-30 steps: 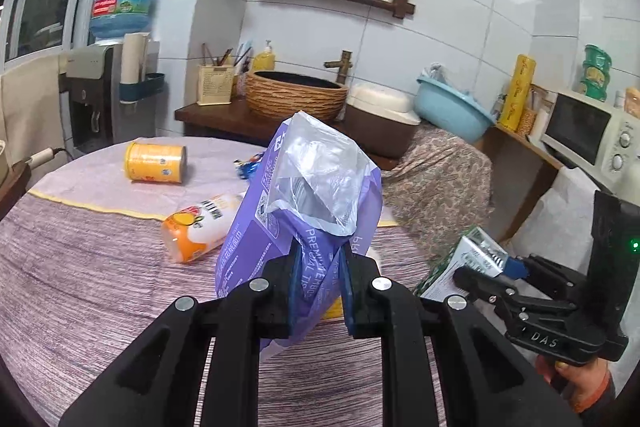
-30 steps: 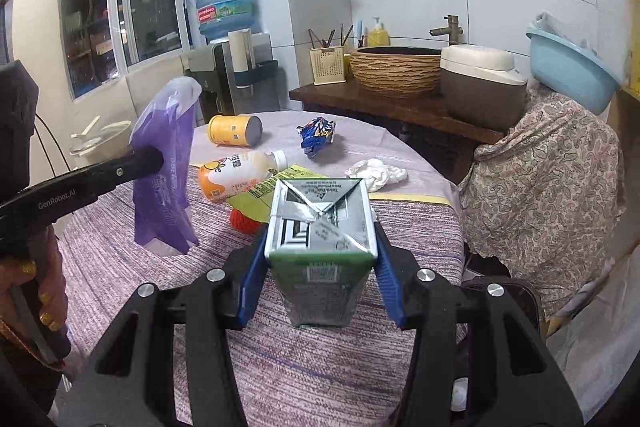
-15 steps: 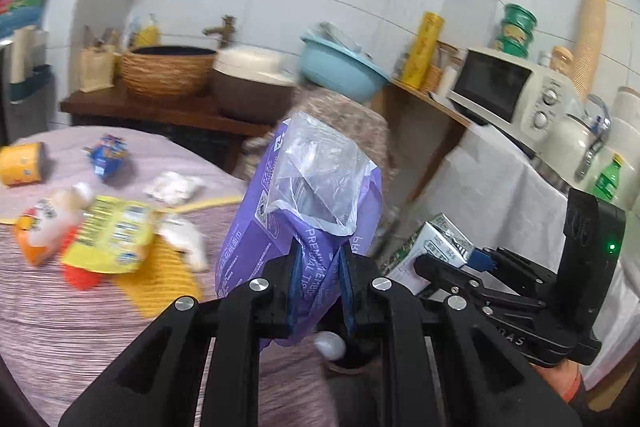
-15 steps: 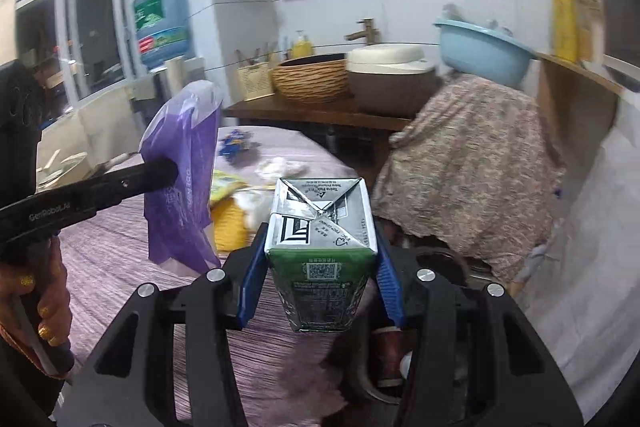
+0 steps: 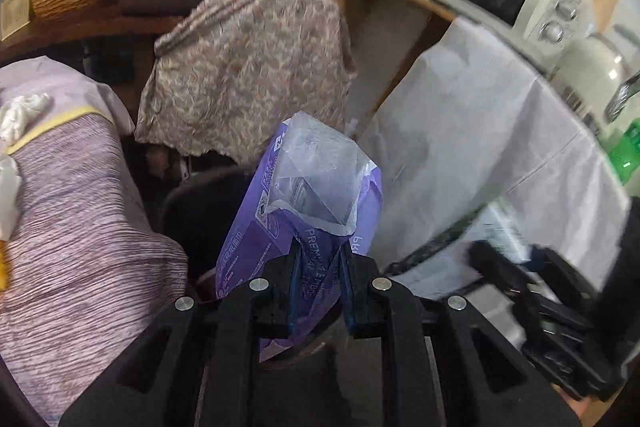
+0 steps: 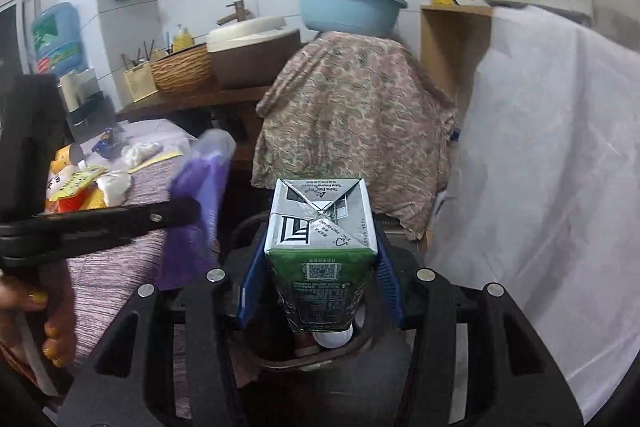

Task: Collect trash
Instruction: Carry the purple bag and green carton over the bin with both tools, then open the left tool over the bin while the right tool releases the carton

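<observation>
My left gripper (image 5: 318, 275) is shut on a purple plastic bag (image 5: 304, 203) and holds it upright over a dark trash bin (image 5: 188, 211) beside the table. My right gripper (image 6: 320, 287) is shut on a green and white drink carton (image 6: 322, 251) and holds it above the same bin (image 6: 320, 351), where some trash shows inside. In the right wrist view the left gripper (image 6: 188, 213) and the purple bag (image 6: 200, 203) are blurred at the left. In the left wrist view the right gripper (image 5: 516, 259) is a dark blur at lower right.
The round table with a striped purple cloth (image 5: 72, 211) lies left, with more trash on it: a yellow can (image 6: 66, 157), a yellow wrapper (image 6: 76, 183), white tissue (image 6: 142, 151). A floral-covered object (image 6: 352, 115) and a white cloth-draped counter (image 6: 552, 163) stand behind and right.
Both grippers have swung right, away from the table, with the bag and the carton, and now hang lower over the bin by the table edge.
</observation>
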Motion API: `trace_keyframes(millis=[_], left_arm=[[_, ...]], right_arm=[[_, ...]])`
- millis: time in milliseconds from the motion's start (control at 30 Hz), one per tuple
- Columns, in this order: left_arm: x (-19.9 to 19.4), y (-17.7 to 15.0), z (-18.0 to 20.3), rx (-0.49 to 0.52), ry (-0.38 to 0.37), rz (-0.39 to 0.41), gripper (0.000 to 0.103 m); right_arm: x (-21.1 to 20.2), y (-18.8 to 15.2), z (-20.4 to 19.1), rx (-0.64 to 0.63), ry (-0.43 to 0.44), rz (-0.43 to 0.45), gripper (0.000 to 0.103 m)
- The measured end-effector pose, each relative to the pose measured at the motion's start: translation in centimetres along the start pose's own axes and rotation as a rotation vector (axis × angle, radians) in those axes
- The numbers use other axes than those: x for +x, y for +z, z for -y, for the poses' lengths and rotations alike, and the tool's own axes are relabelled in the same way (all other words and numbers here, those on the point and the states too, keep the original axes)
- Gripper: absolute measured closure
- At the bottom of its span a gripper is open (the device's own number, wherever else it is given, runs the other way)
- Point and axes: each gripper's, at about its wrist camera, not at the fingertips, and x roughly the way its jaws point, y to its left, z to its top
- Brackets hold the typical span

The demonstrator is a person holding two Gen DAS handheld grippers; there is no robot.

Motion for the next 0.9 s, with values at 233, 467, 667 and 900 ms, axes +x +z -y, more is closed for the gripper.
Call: trace_keyframes(millis=[233, 467, 667, 900], left_arm=[[6.6, -0.7, -0.4, -0.007, 0.052, -0.123, 0.086], [10.4, -1.5, -1.4, -0.035, 0.093, -0.220, 0.065], [9.0, -0.5, -1.0, 0.014, 0.155, -0.152, 0.036], [4.4, 0.4, -0.2, 0.053, 0.180, -0.013, 0.027]], right_arm=[[1.3, -1.8, 2.3, 0.041, -0.013, -0.026, 0.053], [2.9, -3.3, 3.5, 0.048, -0.019, -0.050, 0.053], [4.4, -4.0, 3.9, 0.051, -0.017, -0.067, 0.053], [8.8, -4.4, 2.6, 0.057, 0.041, -0.119, 0.053]])
